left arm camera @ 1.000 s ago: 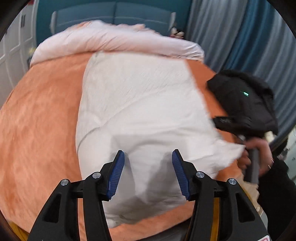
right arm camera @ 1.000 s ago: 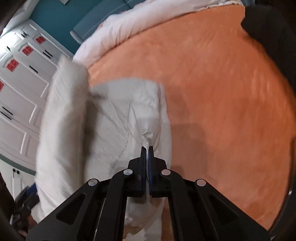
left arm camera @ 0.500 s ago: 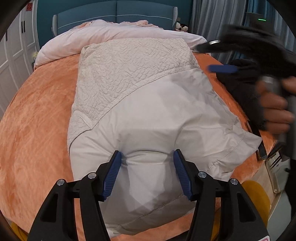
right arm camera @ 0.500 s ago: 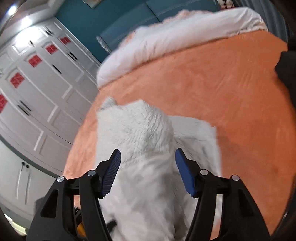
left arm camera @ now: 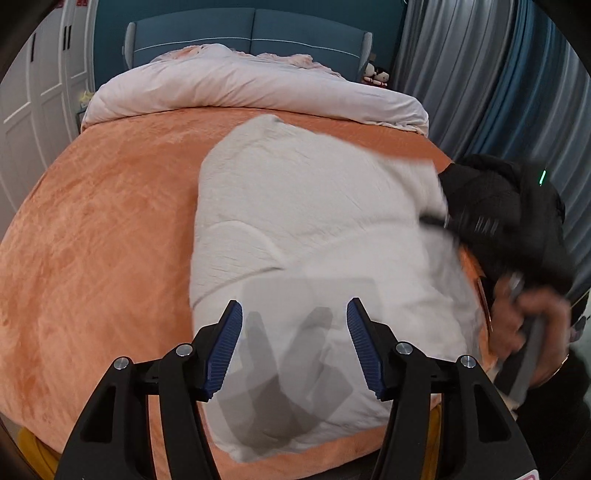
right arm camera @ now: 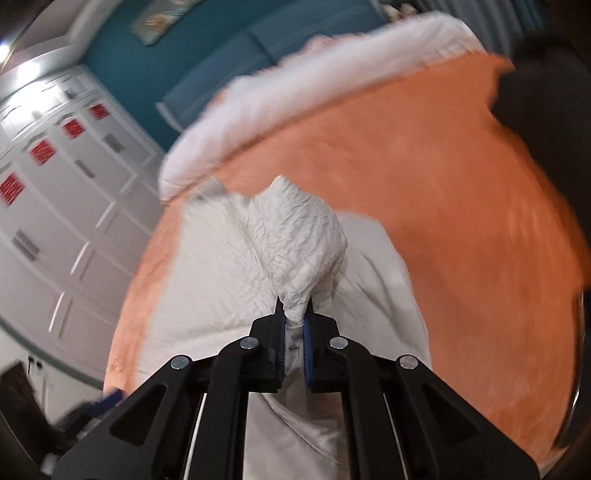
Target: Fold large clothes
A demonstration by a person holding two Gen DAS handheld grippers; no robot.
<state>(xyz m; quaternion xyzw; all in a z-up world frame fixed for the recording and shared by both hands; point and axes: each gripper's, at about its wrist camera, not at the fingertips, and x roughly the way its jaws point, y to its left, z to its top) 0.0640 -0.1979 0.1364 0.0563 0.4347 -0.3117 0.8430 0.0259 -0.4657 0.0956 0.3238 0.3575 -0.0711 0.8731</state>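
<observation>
A large off-white garment [left arm camera: 314, 229] lies on the orange bed cover [left arm camera: 103, 236]; its textured top layer is blurred with motion. My left gripper [left arm camera: 294, 350] is open and empty, hovering just above the garment's near end. My right gripper [right arm camera: 293, 323] is shut on a bunched fold of the garment [right arm camera: 299, 251] and holds it lifted above the rest of the cloth. In the left wrist view the right gripper [left arm camera: 436, 221] shows blurred at the garment's right edge, held by a hand [left arm camera: 528, 321].
A rolled pale duvet [left arm camera: 255, 88] lies across the head of the bed, below a blue headboard [left arm camera: 251, 33]. A black garment [left arm camera: 495, 206] sits at the bed's right edge. White wardrobes [right arm camera: 55, 192] stand left, grey-blue curtains [left arm camera: 480, 74] right.
My right gripper, open half a second ago, has shut on a fold of the garment and is lifting it. The textured layer has shifted across the garment. My left gripper stays open.
</observation>
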